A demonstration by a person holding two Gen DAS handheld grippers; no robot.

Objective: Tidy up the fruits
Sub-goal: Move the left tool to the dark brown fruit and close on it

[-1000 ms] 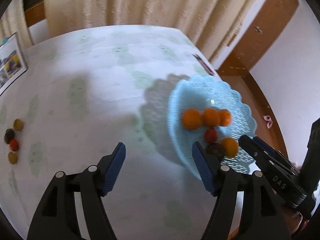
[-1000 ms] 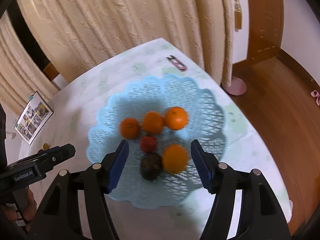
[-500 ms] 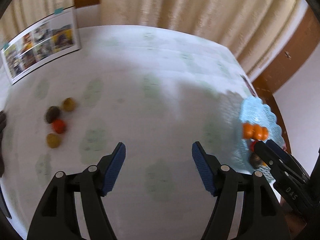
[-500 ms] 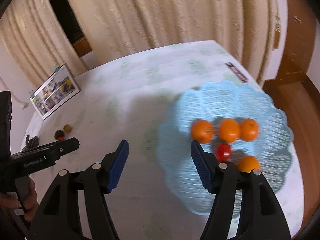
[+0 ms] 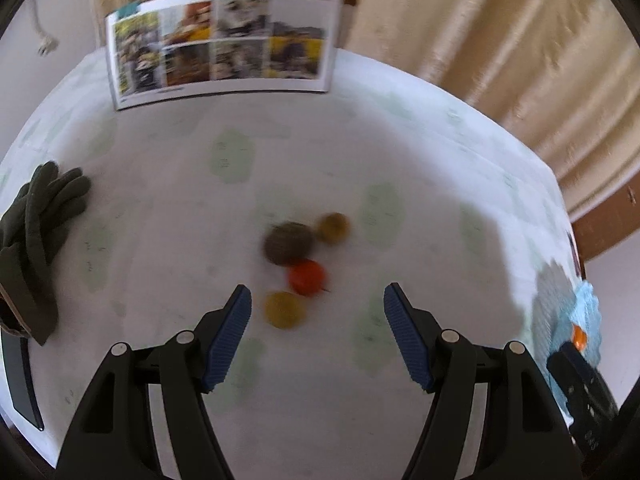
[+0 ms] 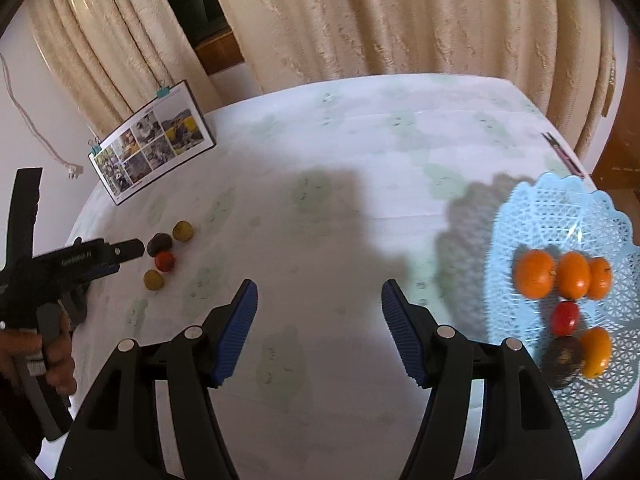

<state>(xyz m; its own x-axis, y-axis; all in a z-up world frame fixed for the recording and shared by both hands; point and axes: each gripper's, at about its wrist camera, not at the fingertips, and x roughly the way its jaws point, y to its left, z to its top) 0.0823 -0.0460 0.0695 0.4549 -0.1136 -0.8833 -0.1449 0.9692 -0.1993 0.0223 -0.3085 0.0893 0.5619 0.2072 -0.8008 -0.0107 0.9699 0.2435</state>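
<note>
Now left gripper (image 5: 318, 332) open and empty over four loose fruits (image 5: 298, 264) at table's left, right gripper (image 6: 318, 328) open, empty, basket (image 6: 560, 216) of fruit at right.

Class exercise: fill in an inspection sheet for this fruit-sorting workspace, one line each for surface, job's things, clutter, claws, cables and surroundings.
Surface: table under a pale cloth with green motifs.
Job's things: blue basket holding six fruits; four loose fruits grouped on the cloth.
Clutter: dark gloves, photo board, dark flat thing at the far edge, unidentifiable.
Claws: left claw open, empty, near the loose fruits; right claw open, empty, over bare cloth.
Cables: white cord with a plug hanging on the wall.
Surroundings: beige curtains.
</note>
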